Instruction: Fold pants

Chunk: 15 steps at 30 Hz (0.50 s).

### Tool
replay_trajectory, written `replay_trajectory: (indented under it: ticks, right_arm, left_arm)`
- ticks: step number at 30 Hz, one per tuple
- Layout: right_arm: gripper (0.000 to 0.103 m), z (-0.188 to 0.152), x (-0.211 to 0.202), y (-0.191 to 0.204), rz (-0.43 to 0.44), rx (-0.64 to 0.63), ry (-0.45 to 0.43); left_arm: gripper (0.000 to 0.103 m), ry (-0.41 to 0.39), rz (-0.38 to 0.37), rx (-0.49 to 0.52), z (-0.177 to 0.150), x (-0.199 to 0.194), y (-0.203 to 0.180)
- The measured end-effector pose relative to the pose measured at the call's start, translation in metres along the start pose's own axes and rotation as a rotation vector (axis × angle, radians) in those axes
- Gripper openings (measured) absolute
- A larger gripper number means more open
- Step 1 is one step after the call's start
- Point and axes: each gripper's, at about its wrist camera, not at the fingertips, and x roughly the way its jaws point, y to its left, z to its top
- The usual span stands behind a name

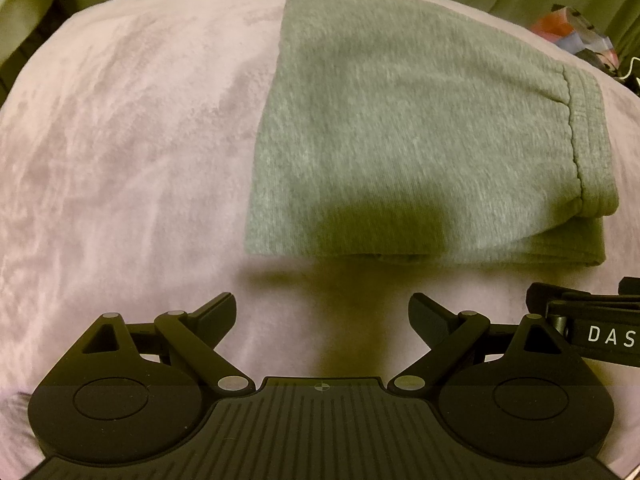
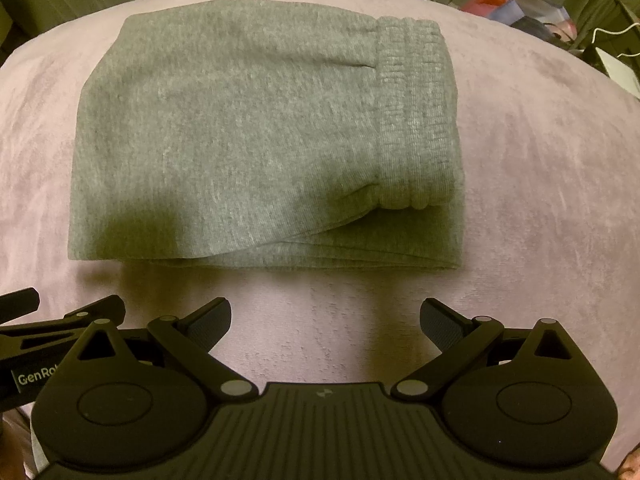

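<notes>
Left gripper (image 1: 323, 312): you hold it with its jaws spread wide and nothing between them, just short of the near edge of the pants, over bare blanket. Push it forward from here and a finger could catch that edge and drag the top layer off the stack.

Blanket (image 2: 540, 168): the pinkish plush surface under everything looks soft and loose. If you press down hard you may rumple it, and the bundle on top would shift with it.

Pants (image 2: 248, 132): the grey pants lie folded into a compact rectangle in the middle of the blanket, well ahead of both grippers. By my reading the fold is essentially finished, so the main risk now is disturbing it.

Near edge layers (image 2: 304, 254): several layers show stacked and slightly offset along the front. A sideways nudge here would fan them out further.

Waistband (image 2: 416, 120): the ribbed band sits on top at the right side of the bundle, its near corner bunched a little. Pinch only that band and you will likely lift the upper layer alone and open the fold.

Right gripper (image 2: 326, 318): it too is spread apart and empty, hovering over the blanket just before the pants. The two grippers sit close beside each other, so a careless swing could knock them together.

Clutter (image 2: 520, 4): bags and a cable lie beyond the far right edge, well apart from the pants; sweeping wide could snag them.
</notes>
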Motion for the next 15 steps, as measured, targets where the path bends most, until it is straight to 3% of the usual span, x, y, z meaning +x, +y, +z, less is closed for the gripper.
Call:
replay_trajectory:
  ticks: [15]
  right_arm:
    - [0.101,-0.0005,-0.0005,-0.0023,-0.004,0.004,0.004]
  left_arm:
    - [0.097,0.007,-0.007,0.003,-0.0007,0.0007,-0.0007]
